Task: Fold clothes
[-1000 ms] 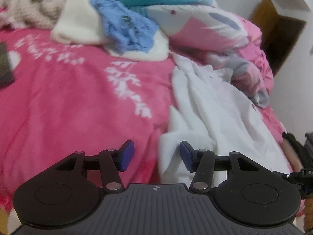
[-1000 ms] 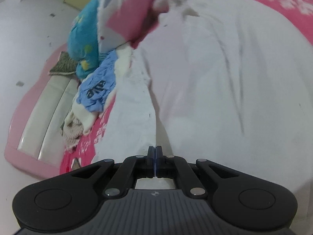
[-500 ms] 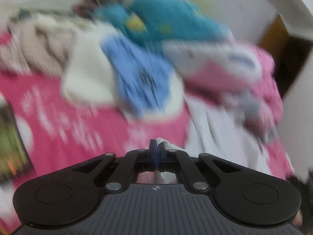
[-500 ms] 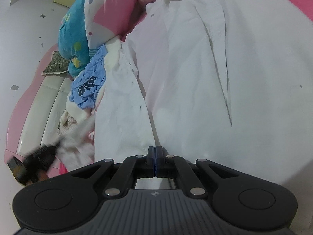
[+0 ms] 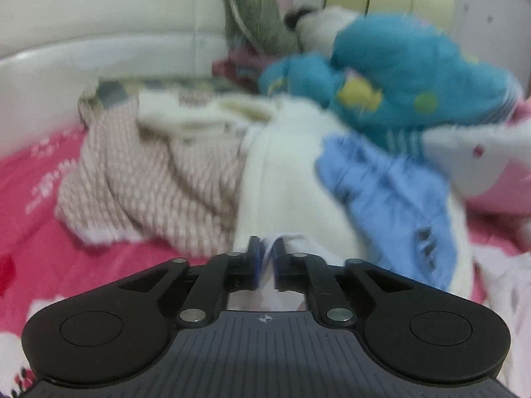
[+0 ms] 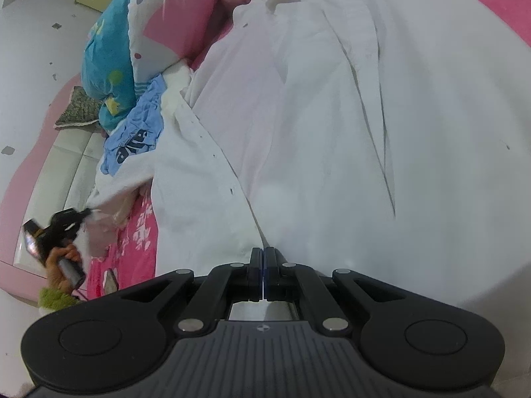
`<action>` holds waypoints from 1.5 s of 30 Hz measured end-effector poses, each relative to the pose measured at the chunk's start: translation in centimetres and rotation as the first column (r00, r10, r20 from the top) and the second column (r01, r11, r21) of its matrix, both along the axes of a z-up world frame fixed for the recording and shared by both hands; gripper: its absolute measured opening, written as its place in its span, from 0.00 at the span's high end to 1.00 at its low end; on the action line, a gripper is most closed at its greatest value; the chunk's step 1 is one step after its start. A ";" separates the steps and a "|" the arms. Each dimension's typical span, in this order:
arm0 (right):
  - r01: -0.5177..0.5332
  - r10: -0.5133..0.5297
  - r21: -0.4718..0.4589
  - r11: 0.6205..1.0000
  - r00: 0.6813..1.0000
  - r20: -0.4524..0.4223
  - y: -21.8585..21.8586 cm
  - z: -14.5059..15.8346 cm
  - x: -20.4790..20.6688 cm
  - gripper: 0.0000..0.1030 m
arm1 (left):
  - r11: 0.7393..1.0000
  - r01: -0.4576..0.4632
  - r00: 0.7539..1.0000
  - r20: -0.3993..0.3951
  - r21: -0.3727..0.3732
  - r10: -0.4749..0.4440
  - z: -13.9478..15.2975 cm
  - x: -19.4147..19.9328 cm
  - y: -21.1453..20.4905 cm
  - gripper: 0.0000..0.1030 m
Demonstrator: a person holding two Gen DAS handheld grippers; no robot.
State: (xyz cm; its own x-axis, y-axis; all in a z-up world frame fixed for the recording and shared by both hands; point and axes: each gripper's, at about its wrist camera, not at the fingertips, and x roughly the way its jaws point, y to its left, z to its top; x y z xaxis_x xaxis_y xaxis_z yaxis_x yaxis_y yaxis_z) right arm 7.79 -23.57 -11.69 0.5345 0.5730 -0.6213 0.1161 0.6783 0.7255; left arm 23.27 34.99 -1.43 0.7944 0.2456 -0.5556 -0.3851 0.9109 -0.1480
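Observation:
A large white garment (image 6: 332, 116) lies spread over the pink bed and fills most of the right wrist view. My right gripper (image 6: 264, 255) is shut on its near edge, where a fold line runs up from the fingertips. In the left wrist view my left gripper (image 5: 266, 248) is shut on another corner of the white garment (image 5: 292, 240), a bit of cloth bunched between the blue pads. The right wrist view also shows the left gripper (image 6: 83, 214), held in a hand (image 6: 58, 262), pulling that corner out to the left.
A heap of clothes lies ahead of the left gripper: a beige knit (image 5: 149, 179), a cream piece (image 5: 285, 172), a blue shirt (image 5: 391, 192) and a teal cushion (image 5: 398, 66). A white padded headboard (image 5: 99, 33) stands behind. The pink bedsheet (image 5: 39, 232) shows at the left.
My left gripper was open beside the white garment's edge, then shut on it and lifted toward the clothes heap. The garment spread wider under the right gripper, which stayed shut.

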 end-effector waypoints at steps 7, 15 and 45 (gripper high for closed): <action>-0.005 0.005 0.002 1.000 1.000 0.003 -0.1 0.1 -0.1 0.98 | 0.996 0.083 0.977 0.199 -0.032 -0.075 4.1 -5.3 -0.9 0.54; -0.038 0.038 -0.003 0.999 0.999 0.028 -0.3 0.5 -1.2 0.97 | 0.945 0.328 0.926 0.202 -0.011 -0.319 8.5 -13.7 -6.9 0.47; 0.188 -0.187 0.011 0.982 0.968 0.166 -8.3 2.5 -7.0 1.00 | 0.671 0.740 0.669 -0.153 0.045 -0.727 -9.0 -29.0 -28.4 0.47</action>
